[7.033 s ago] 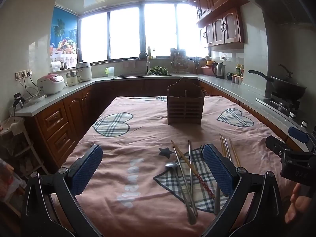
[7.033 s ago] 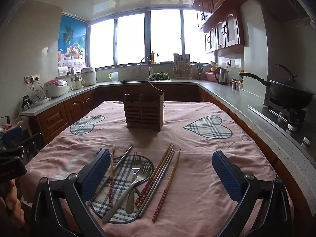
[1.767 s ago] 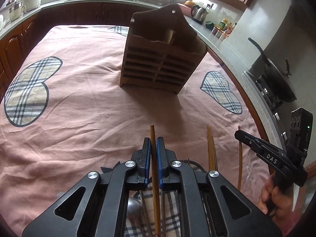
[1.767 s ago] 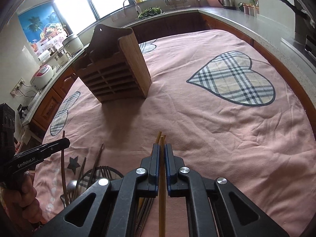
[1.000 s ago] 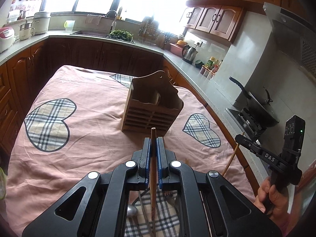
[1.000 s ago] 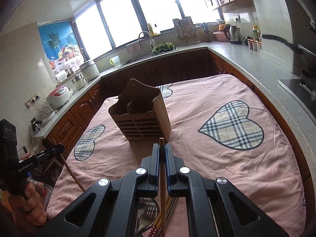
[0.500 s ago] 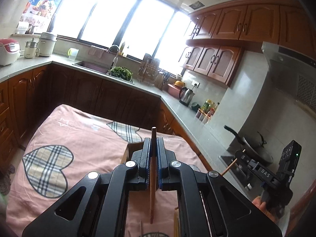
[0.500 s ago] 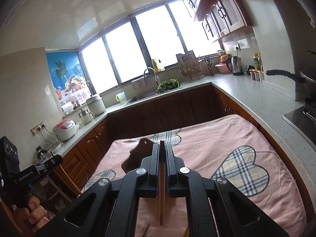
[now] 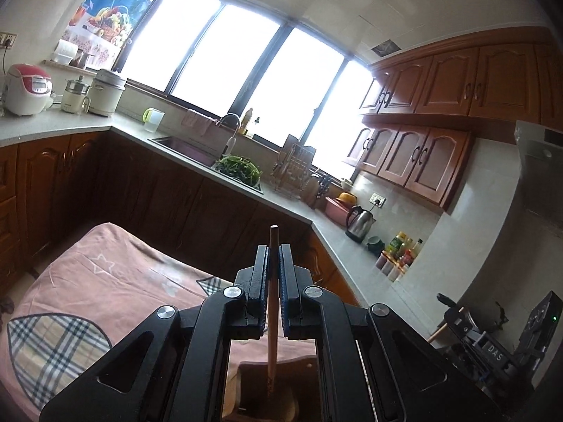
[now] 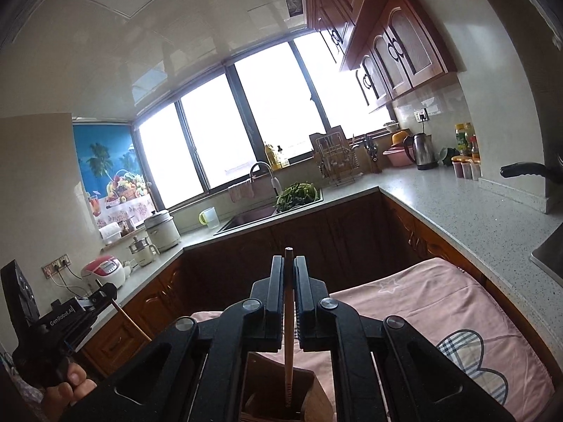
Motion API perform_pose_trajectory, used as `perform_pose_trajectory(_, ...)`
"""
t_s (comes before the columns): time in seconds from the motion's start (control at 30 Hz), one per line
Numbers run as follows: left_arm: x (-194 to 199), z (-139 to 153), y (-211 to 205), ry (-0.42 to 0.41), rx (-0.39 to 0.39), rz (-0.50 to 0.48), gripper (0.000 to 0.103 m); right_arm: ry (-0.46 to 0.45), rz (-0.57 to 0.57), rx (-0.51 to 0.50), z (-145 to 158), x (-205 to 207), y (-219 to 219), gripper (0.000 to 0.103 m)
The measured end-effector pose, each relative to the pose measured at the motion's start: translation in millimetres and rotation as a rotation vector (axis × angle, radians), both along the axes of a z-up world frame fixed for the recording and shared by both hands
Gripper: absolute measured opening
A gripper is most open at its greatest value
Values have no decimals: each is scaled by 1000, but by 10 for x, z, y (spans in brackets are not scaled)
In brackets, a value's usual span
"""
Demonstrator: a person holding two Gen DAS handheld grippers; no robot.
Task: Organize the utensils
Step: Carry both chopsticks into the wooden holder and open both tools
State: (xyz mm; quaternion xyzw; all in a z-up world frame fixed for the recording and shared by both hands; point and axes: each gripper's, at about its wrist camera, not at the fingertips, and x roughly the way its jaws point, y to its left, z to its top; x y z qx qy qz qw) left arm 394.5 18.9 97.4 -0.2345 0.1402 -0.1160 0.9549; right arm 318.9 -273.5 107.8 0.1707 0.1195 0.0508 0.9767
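My left gripper (image 9: pixel 273 251) is shut on a wooden chopstick (image 9: pixel 271 316) that hangs upright, its lower end inside the wooden utensil holder (image 9: pixel 246 390) below. My right gripper (image 10: pixel 288 263) is shut on another wooden chopstick (image 10: pixel 288 337), also upright, with its patterned lower end in a compartment of the same holder (image 10: pixel 260 387). Each gripper shows at the edge of the other's view: the right one (image 9: pixel 457 320) and the left one (image 10: pixel 102 292). The remaining utensils on the table are out of view.
The holder stands on a table with a pink cloth (image 9: pixel 105 281) with plaid hearts (image 10: pixel 468 351). Beyond it run dark wooden cabinets and a grey counter (image 10: pixel 440 197) with a sink, kettle (image 9: pixel 359 223), rice cookers and bottles. Windows lie behind.
Both grippers rose from the table with a chopstick each, moved over the holder and tilted up. The chopstick ends now hang in the holder's compartments.
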Motion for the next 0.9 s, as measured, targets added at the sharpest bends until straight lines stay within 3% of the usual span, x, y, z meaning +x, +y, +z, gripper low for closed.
perform_pose_trajectory(0.27,316,-579,-155,73,24,10,5,82,0,21,-559,341,32,5)
perform_pose_trajectory(0.4,331,-740,-295,88,79,-6,5,107,12,20,-749,424,67,5)
perform_pose_trajectory(0.6,352,-889,-433,125,133,-46,6,133,28,4,-878,451,104,6)
perform_pose_trajectory(0.9,358,-852,-442,157,157,-58,6,191,51,30,-900,506,85,11)
